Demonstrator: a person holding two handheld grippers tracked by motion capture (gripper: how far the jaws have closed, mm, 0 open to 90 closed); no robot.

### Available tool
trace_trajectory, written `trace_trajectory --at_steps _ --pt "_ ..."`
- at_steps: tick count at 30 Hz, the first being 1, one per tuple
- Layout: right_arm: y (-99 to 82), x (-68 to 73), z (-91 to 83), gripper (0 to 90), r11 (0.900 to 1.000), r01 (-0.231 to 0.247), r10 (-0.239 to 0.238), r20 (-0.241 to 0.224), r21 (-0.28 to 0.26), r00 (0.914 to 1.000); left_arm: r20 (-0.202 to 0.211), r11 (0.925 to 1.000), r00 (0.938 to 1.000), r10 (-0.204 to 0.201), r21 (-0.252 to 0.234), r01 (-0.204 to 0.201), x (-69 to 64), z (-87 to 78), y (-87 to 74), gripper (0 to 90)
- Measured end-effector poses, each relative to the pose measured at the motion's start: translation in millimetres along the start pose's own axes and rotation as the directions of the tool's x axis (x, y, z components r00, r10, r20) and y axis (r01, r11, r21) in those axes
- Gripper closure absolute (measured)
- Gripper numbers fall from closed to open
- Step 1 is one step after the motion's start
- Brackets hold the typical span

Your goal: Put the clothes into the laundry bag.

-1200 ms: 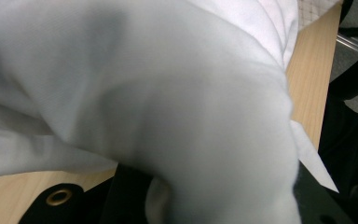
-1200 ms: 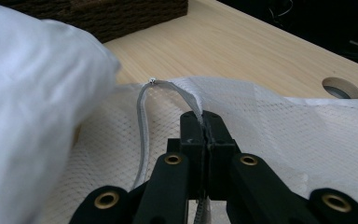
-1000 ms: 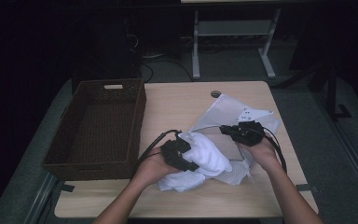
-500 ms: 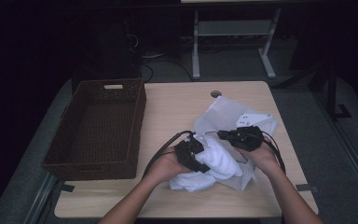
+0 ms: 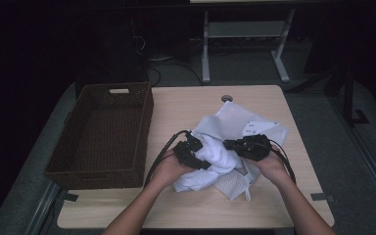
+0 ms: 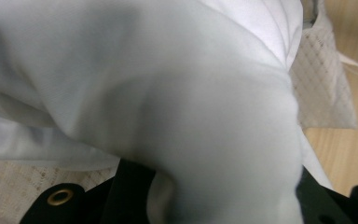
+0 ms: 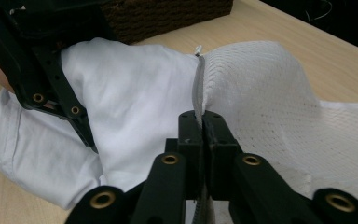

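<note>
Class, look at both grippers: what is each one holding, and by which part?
The right gripper pinches the white mesh bag by its zippered edge. The left gripper clasps a bunched fold of the white cloth.

On the surface (image 5: 186, 105), the left claw (image 5: 192, 152) and the right claw (image 5: 242, 147) sit near each other, with a bunched cloth (image 5: 215, 159) between them. The cloth bulges over the left claw and spreads before it toward the person's side. A mesh bag (image 5: 235, 183) lies under and around the cloth, reaching behind the right claw toward the far edge and before it toward the near edge. The bag's edge (image 7: 199, 84) stands between the right claw's jaws. A tag (image 5: 251, 128) lies on the bag just behind the right claw. A basket (image 5: 100, 169) stands to the left of the left claw, apart from the cloth.
</note>
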State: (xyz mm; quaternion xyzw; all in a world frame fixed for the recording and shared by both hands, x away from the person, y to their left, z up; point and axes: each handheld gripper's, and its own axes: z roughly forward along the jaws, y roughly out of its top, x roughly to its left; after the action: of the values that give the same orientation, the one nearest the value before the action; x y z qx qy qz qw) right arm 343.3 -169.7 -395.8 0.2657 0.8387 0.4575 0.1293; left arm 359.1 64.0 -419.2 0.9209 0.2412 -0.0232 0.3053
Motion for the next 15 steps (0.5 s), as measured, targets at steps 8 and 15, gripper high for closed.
trace_trajectory --at_steps 8,15 --pt "-26.1 2.9 -24.3 62.2 0.9981 -0.051 0.05 0.033 0.036 0.9982 -0.012 0.9998 0.9999 -0.007 0.019 0.007 5.2 8.9 -4.4 67.1" --pt "-65.9 12.6 -30.2 51.7 0.9869 -0.041 0.03 0.073 0.156 0.9968 -0.021 0.9999 0.9997 -0.009 0.013 0.01 6.0 8.4 -4.2 67.2"
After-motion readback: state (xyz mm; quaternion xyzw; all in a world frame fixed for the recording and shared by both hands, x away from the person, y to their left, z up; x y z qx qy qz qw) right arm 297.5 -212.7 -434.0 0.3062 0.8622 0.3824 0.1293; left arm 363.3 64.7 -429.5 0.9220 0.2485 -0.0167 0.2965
